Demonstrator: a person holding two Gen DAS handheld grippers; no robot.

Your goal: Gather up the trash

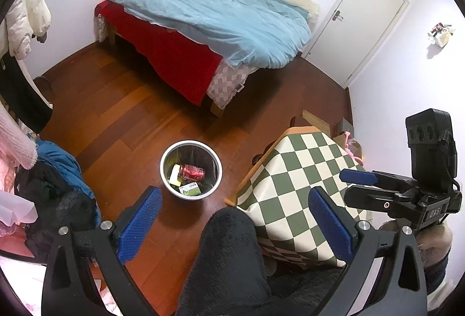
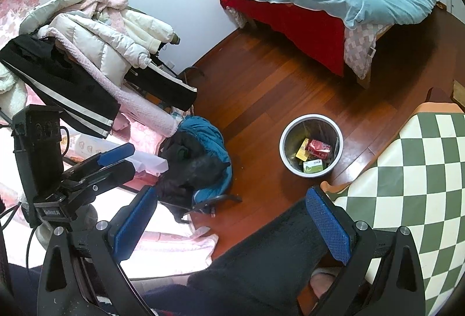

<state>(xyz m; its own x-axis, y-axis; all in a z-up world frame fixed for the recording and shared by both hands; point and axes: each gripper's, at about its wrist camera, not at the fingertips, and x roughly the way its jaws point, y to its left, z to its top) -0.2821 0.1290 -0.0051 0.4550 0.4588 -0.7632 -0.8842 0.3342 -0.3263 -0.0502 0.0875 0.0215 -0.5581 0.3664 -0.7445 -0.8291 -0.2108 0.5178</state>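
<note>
Left gripper (image 1: 235,224) spread wide, empty; right gripper (image 2: 231,224) likewise wide and empty. Ahead of both, low on the wood floor (image 1: 122,124): round trash bin (image 1: 191,170) holding red soda can (image 1: 192,172), yellow box (image 2: 302,152), green-and-white box (image 2: 313,165). Checkered tabletop (image 1: 296,185) just right of the fingers.
</note>
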